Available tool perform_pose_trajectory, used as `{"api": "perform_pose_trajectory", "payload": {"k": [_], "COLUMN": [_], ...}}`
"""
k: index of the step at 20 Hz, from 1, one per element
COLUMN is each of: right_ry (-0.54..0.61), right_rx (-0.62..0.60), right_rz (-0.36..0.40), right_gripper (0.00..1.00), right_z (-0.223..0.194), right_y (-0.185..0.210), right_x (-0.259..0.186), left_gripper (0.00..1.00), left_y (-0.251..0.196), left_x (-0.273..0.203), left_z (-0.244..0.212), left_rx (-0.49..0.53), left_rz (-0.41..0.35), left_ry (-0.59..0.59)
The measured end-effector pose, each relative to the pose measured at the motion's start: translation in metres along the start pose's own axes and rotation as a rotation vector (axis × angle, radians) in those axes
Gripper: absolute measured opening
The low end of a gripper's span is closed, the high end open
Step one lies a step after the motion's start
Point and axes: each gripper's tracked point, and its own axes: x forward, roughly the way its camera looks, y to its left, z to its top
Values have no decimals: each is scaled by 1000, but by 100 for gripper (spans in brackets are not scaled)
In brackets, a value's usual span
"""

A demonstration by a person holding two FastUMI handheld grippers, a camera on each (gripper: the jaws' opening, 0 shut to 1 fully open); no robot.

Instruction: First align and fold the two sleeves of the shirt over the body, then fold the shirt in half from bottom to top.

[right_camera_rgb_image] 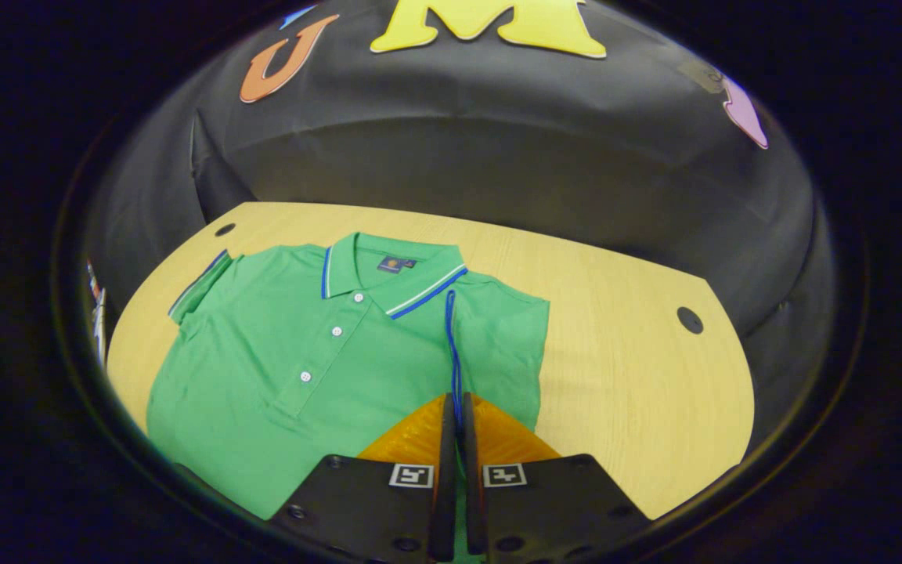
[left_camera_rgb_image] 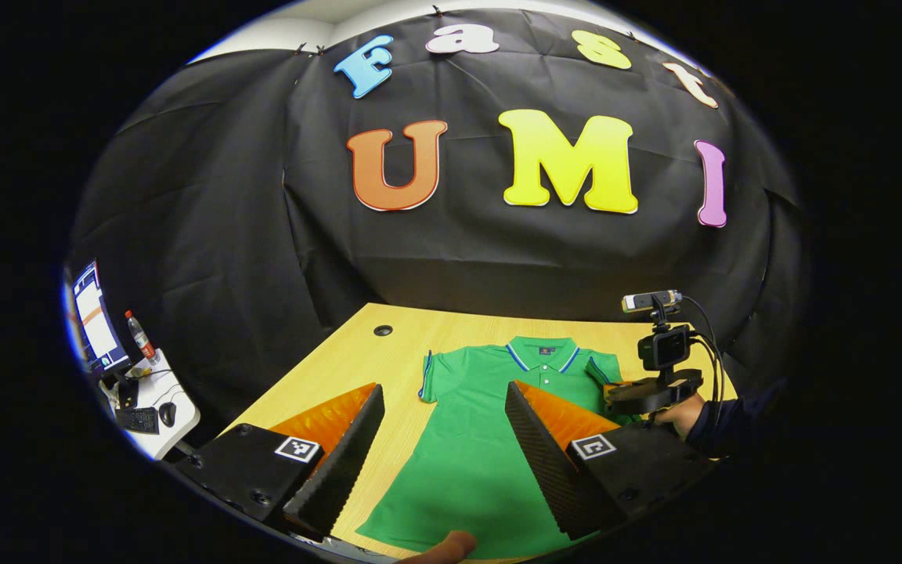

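A green polo shirt (left_camera_rgb_image: 474, 446) lies face up on the wooden table (left_camera_rgb_image: 341, 360), collar toward the wall. My left gripper (left_camera_rgb_image: 445, 388) hovers open above the shirt's lower body, its fingers spread wide with nothing between them. In the right gripper view, one sleeve (right_camera_rgb_image: 498, 337) of the shirt (right_camera_rgb_image: 302, 337) is folded in over the body. Its blue-trimmed cuff edge runs down into my right gripper (right_camera_rgb_image: 457, 401), which is shut on it. The other sleeve (right_camera_rgb_image: 200, 286) lies flat and spread outward. The right gripper (left_camera_rgb_image: 651, 392), held by a hand, also appears by the shirt's shoulder in the left gripper view.
The table (right_camera_rgb_image: 639, 352) has round cable holes (right_camera_rgb_image: 690, 319) near its far corners. A white side desk (left_camera_rgb_image: 157, 407) at the left carries a monitor (left_camera_rgb_image: 95, 317), a bottle and a keyboard. A fingertip (left_camera_rgb_image: 451, 544) shows at the shirt's hem.
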Motion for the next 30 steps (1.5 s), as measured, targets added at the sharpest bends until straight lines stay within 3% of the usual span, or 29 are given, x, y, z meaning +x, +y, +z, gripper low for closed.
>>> {"api": "perform_pose_trajectory", "payload": {"k": [3,5,8,12,13,14,16,18,19,20,25,26,29,30], "right_ry": [-18,-37,-95,-176,-193,-208,-246,-290,-318,-339,-370,-370,-365,-363], "right_rx": [62,81,104,137,147,158,172,152,145,146,162,162,165,155], "right_rz": [11,23,25,13,5,0,-10,-27,-53,-59,-112,-133,-176,-194], "right_gripper": [12,38,65,89,91,84,96,96,89,96,97,89,89,96], "right_z": [8,12,25,36,37,39,47,57,63,68,67,65,58,56], "right_y": [2,3,2,3,3,4,8,11,8,9,20,20,26,26], "right_x": [-22,-42,-81,-140,-154,-170,-200,-231,-248,-261,-323,-334,-356,-362], "left_gripper": [100,100,100,100,100,100,100,100,100,100,100,100,100,100], "left_y": [5,10,15,23,26,27,31,35,35,34,37,40,41,41], "left_x": [2,8,21,47,54,62,82,102,112,121,197,212,254,264], "left_z": [6,12,19,21,20,20,15,5,1,-4,-48,-62,-97,-105], "left_rx": [4,17,37,59,64,71,86,93,89,86,66,60,53,54], "left_rz": [-3,-11,-37,-89,-96,-109,-134,-141,-150,-162,-185,-175,-169,-171], "left_ry": [-8,-21,-45,-42,-41,-39,-25,10,25,42,138,169,250,274]}}
